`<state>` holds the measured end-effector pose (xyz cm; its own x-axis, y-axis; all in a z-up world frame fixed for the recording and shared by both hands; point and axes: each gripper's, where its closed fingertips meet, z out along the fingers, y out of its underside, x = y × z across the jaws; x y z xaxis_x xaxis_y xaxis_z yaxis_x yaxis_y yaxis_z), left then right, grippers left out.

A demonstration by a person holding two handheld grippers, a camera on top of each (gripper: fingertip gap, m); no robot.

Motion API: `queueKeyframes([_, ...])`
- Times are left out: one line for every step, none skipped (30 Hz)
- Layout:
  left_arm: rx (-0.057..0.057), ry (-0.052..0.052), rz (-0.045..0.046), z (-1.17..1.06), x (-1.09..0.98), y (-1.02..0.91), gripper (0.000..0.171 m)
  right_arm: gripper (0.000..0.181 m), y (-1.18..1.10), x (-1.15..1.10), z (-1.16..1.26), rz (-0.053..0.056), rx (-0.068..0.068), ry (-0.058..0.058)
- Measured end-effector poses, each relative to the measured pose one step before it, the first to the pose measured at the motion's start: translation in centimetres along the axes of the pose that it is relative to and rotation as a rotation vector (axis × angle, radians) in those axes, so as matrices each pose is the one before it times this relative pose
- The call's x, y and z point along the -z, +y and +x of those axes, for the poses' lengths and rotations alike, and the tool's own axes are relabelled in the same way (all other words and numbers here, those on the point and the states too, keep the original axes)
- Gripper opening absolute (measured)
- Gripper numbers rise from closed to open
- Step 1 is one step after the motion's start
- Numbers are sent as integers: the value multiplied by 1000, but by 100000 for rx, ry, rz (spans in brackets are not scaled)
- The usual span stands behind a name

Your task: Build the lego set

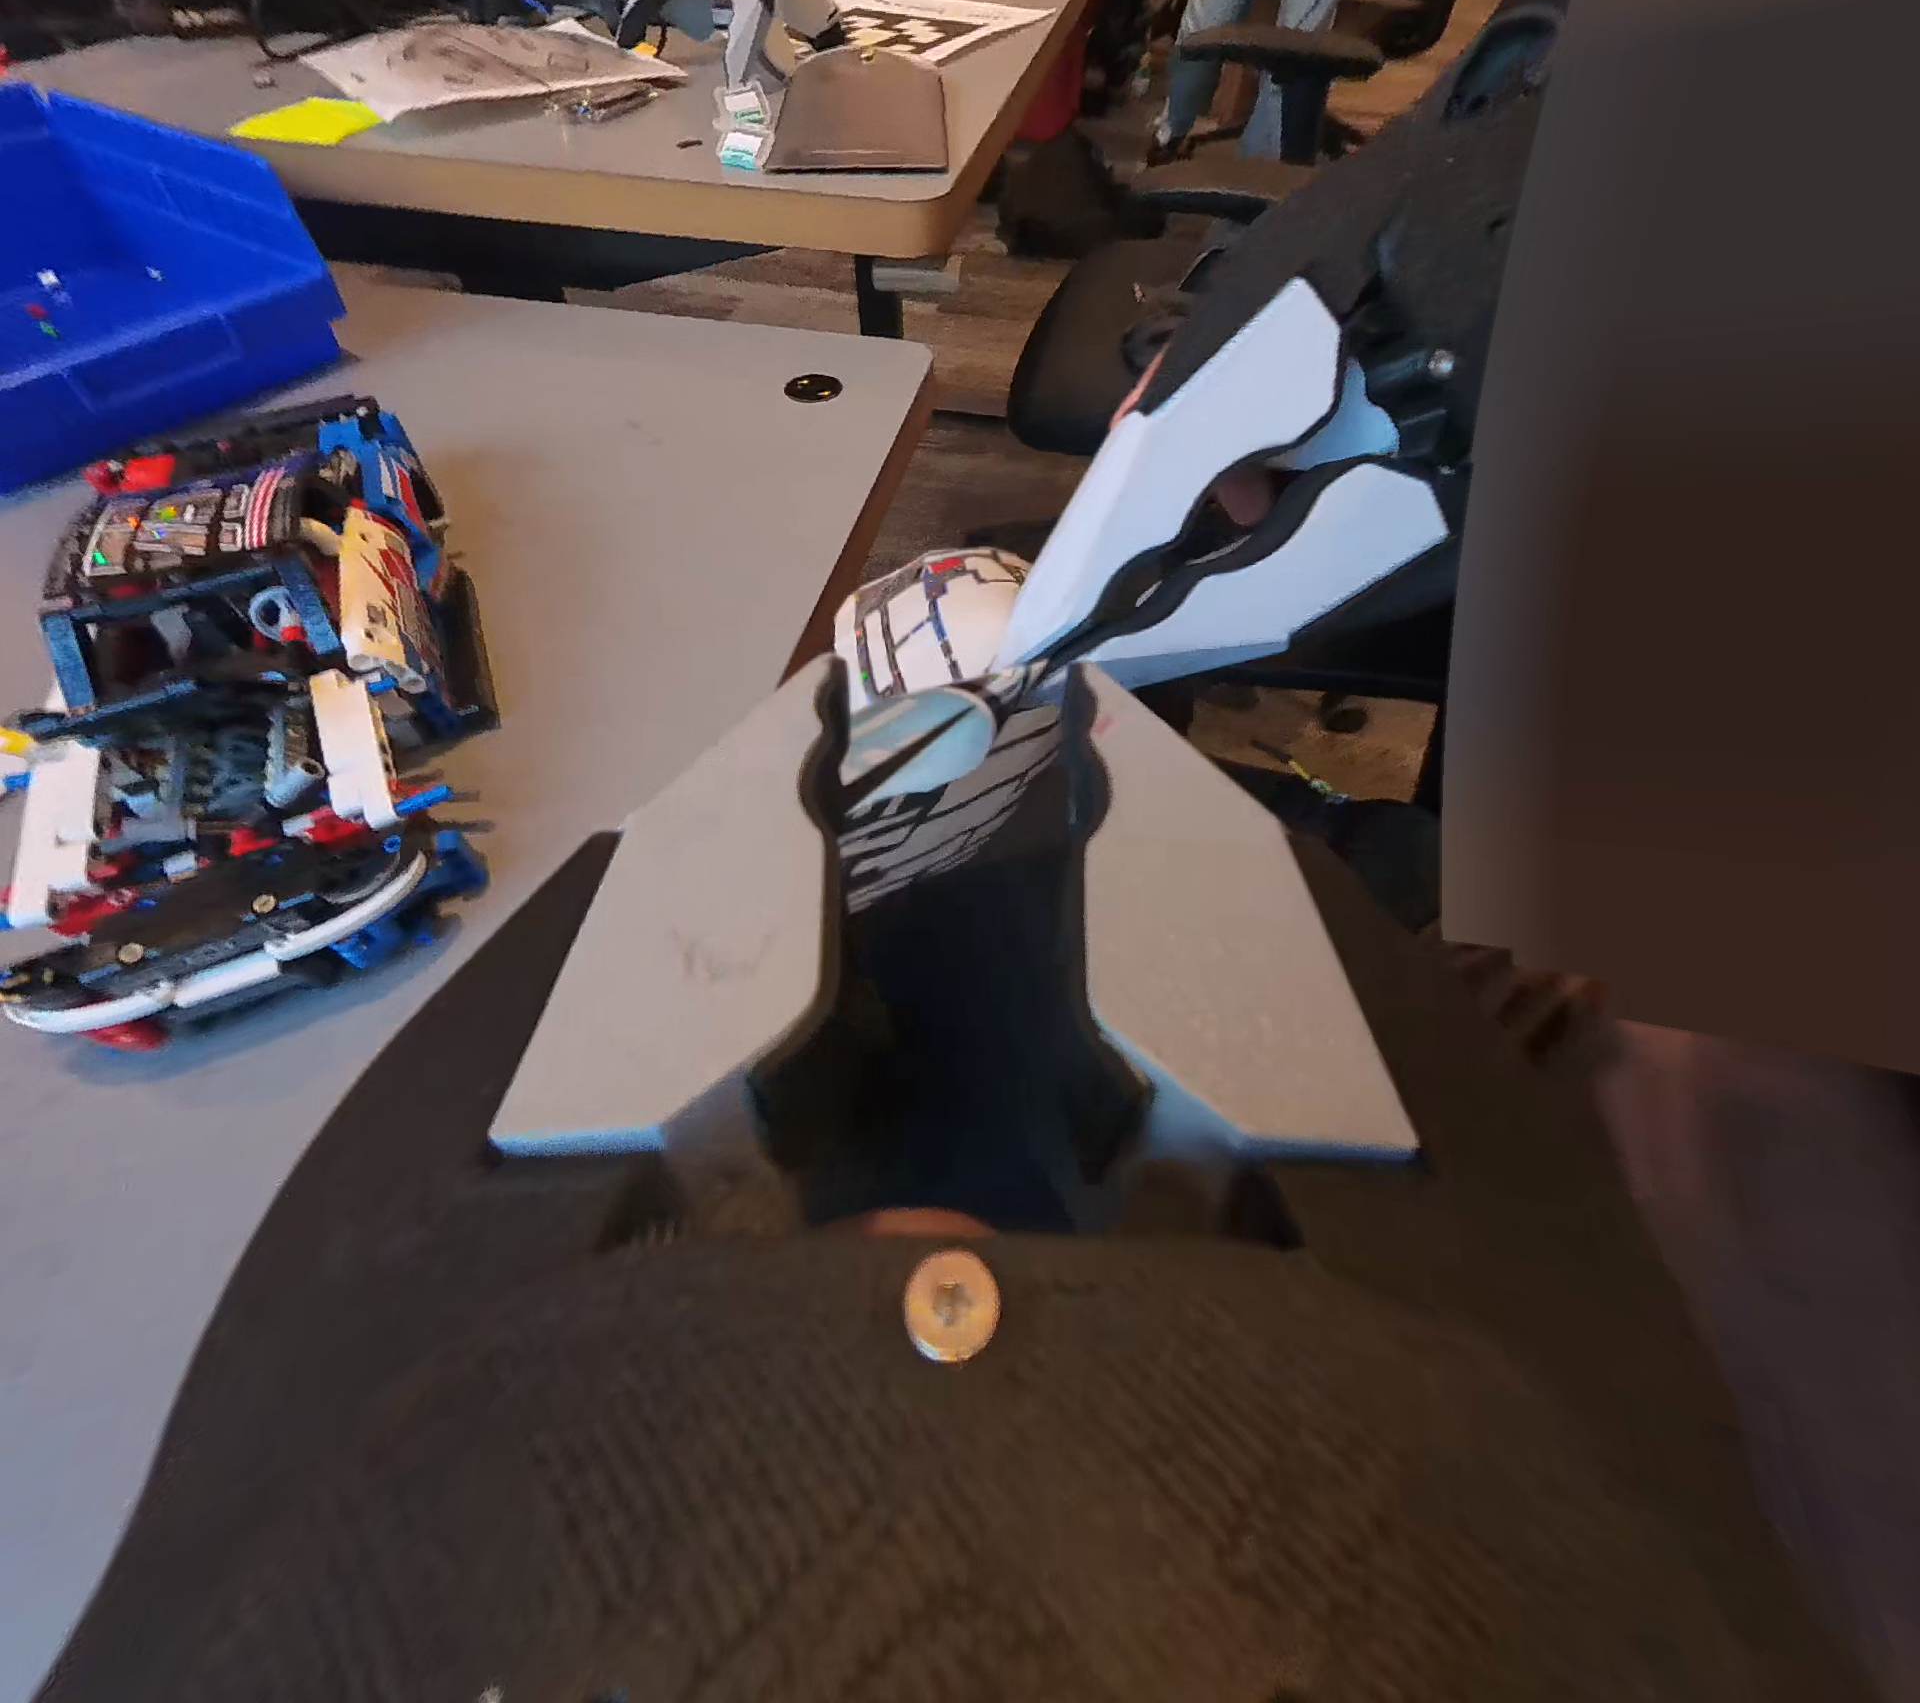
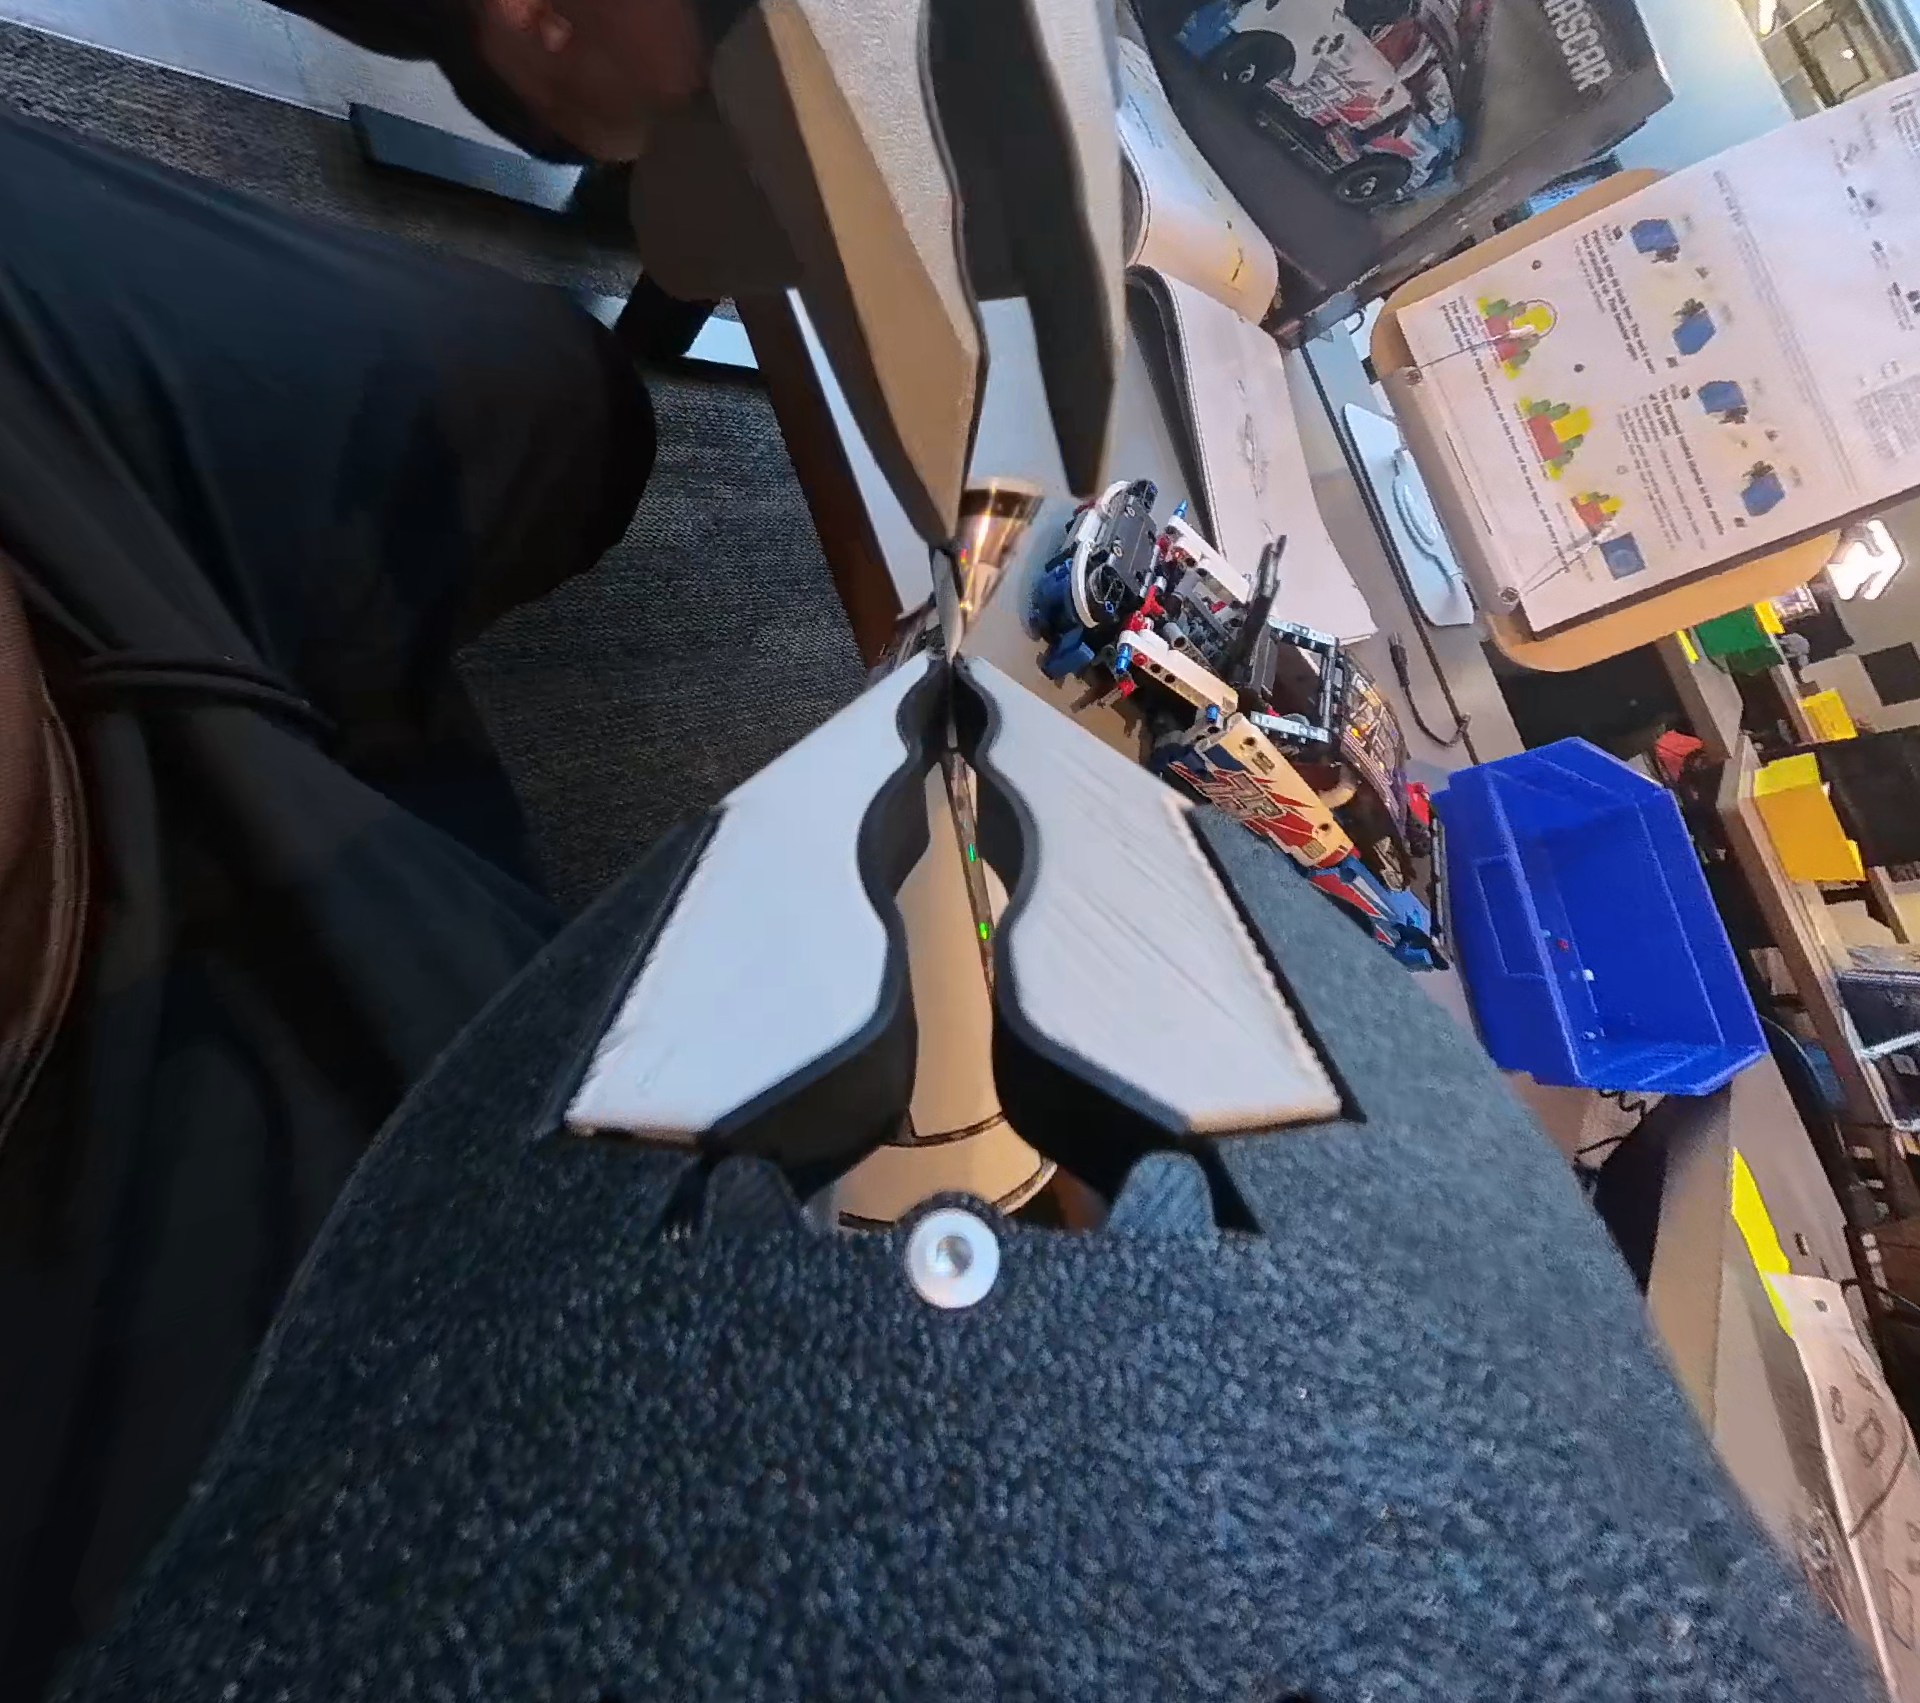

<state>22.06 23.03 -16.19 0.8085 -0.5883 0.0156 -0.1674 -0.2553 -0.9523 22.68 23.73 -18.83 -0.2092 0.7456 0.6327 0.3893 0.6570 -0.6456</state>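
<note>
Sticker step: left tool (image 1: 951,697) grips the sticker sheet (image 1: 935,780); right tool (image 2: 951,666) pinches a sticker edge. Next, peel gently, carry it to the car (image 1: 239,718) at nine o'clock.

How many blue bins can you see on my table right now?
1. A single blue bin sits at the table's far side, just beyond the partly built lego car; the right wrist view shows the same bin. Others may sit outside the frame.
</note>
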Motion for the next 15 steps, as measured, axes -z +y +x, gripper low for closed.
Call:
queueKeyframes([-3174, -245, -949, 148, -85, 159, 40, 0, -128, -9, -135, 501, 216, -408])
queueKeyframes([-2850, -507, -2060, 65, -137, 351, 41, 0, -108, -18, -160, 419, 266, -638])
queueKeyframes([-2530, -8, -2053, 94, -121, 367, 40, 0, -103, -2, -154, 364, 247, -617])
queueKeyframes([-1916, 758, -1421, 165, -94, 281, 37, 0, -115, 31, -69, 508, 261, -92])
queueKeyframes([-880, 809, -485, 111, -26, 103, 35, 0, -119, 39, -58, 540, 124, -240])
queueKeyframes([-113, 1026, 368, 100, 36, -23, 33, 0, -103, 24, -95, 393, -92, -599])
queueKeyframes([436, 1041, 457, 59, 51, -53, 32, 0, -63, 7, -58, 266, 99, -267])
queueKeyframes([873, 2097, 318, 182, 59, -34, 33, 0, -45, 6, -57, 154, 568, 18])
queueKeyframes([1480, 2817, 283, 257, 58, -21, 31, 0, -26, -25, -74, -44, 622, -62])
queueKeyframes([1787, 1784, 109, 81, 59, 29, 26, 0, -20, -22, -47, -114, 300, 78])
queueKeyframes([1136, 779, 402, -43, 62, 35, 21, 0, -48, -15, -14, 194, 103, 101])
queueKeyframes([1049, 980, 786, 36, 27, -26, 20, 0, -43, 1, -29, 189, -25, -119])
queueKeyframes([1121, 1035, 80, 74, -30, 61, 18, 0, 8, 0, 7, -83, -102, -16])
queueKeyframes([886, 940, 135, 93, -65, 42, 17, 0, 33, 5, 60, -142, 62, 389])
queueKeyframes([770, 613, 37, 46, -77, 48, 17, 0, 35, 21, 75, -107, 173, 475])
